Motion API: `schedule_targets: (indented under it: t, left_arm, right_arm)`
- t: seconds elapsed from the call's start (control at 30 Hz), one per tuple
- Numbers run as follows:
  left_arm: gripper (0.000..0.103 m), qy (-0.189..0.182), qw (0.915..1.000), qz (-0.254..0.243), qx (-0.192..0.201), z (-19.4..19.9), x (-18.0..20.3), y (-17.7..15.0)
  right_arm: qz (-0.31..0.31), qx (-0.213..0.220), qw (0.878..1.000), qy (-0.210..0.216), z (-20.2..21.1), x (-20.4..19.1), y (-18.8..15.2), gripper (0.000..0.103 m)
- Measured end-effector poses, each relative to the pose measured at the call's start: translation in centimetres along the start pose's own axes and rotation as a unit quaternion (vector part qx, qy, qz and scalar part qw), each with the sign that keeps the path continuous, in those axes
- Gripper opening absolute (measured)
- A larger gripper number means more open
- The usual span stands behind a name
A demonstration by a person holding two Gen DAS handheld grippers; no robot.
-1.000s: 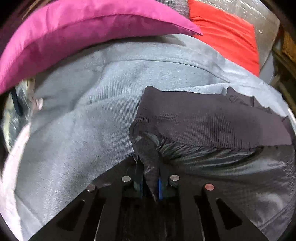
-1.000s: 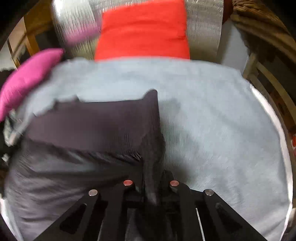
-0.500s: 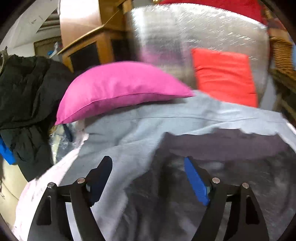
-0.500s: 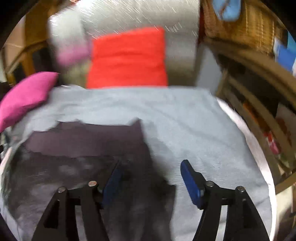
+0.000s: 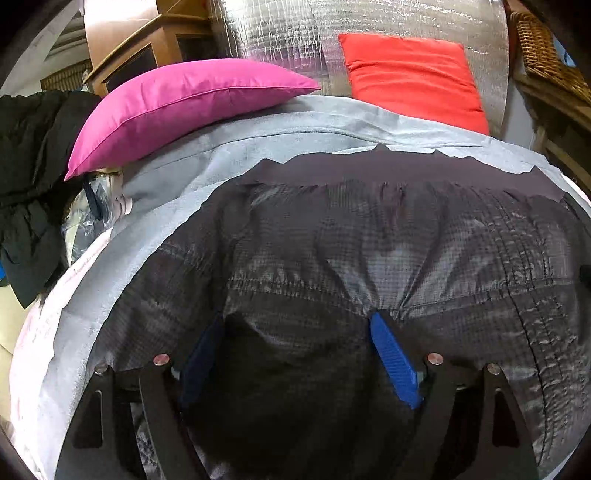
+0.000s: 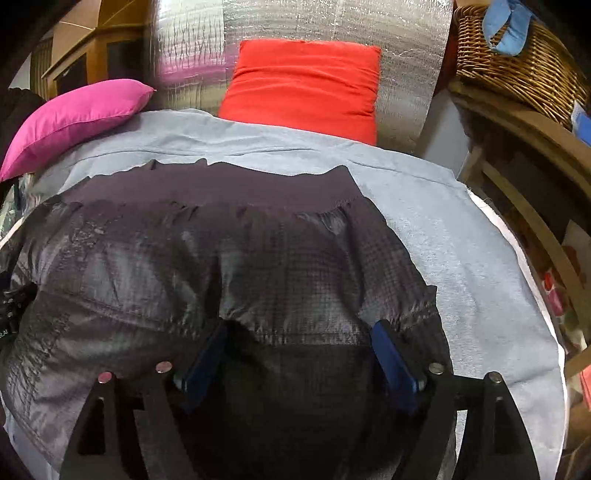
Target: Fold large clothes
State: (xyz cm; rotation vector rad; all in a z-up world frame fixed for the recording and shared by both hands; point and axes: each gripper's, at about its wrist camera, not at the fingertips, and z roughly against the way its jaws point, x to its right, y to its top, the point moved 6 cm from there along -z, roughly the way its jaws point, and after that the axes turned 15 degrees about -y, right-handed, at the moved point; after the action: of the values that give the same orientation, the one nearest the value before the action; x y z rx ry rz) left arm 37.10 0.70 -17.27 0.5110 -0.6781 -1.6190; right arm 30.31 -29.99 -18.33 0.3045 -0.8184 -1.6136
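Observation:
A dark quilted jacket [image 5: 369,251] with a ribbed knit hem [image 5: 388,166] lies spread on a light grey blanket [image 5: 207,166]. It also shows in the right wrist view [image 6: 221,258], with its hem [image 6: 240,188] at the far side. My left gripper [image 5: 299,332] is open, its blue pads [image 5: 393,362] wide apart over the near part of the jacket, holding nothing. My right gripper [image 6: 299,336] is open too, with blue pads [image 6: 391,365] spread above the jacket's near right part.
A magenta pillow [image 5: 177,107] lies at the far left and a red cushion [image 5: 410,77] leans on a silver foil backing [image 5: 295,33]. Dark clothes [image 5: 33,177] hang at the left. A wicker basket [image 6: 517,66] and wooden shelving [image 6: 524,166] stand at the right.
Both grippers were shut on the jacket's hem corners one second ago. They let go, opened wide and pulled back toward me, and the jacket now lies flat.

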Motion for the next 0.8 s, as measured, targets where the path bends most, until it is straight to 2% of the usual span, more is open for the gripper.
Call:
schedule_targets:
  t: [0.1, 0.2, 0.37, 0.47, 0.6, 0.7, 0.8]
  left_arm:
    - [0.083, -0.005, 1.0, 0.001, -0.004, 0.1, 0.0, 0.1]
    - [0.083, -0.012, 0.9999, 0.004, -0.011, 1.2, 0.4, -0.3]
    - [0.083, -0.026, 0.9996, 0.008, 0.011, 4.4, 0.7, -0.7]
    - [0.083, -0.026, 0.9992, 0.009, 0.028, 6.3, 0.5, -1.3]
    - [0.083, -0.021, 0.9987, 0.023, 0.041, 7.3, -0.4, -2.7]
    - [0.083, -0.017, 0.9993, 0.032, 0.006, 5.4, -1.3, -4.3]
    - [0.085, -0.017, 0.9996, 0.02, 0.005, 4.3, -1.3, -4.8]
  right_arm:
    - [-0.024, -0.01, 1.0, 0.016, -0.1, 0.6, -0.1, 0.087]
    - [-0.027, -0.009, 1.0, -0.001, 2.0, 1.0, 0.4, 0.087]
    - [-0.021, 0.07, 0.997, 0.009, 9.0, 1.2, 0.2, 0.087]
    - [-0.023, 0.085, 0.996, 0.014, 11.0, 1.0, -1.2, 0.087]
    - [-0.008, 0.061, 0.998, 0.005, 9.8, 0.3, -4.1, 0.087]
    - [-0.009, 0.033, 0.999, 0.002, 7.3, 0.6, -5.9, 0.088]
    - [-0.027, 0.024, 0.999, 0.011, 6.3, 1.3, -6.1, 0.094]
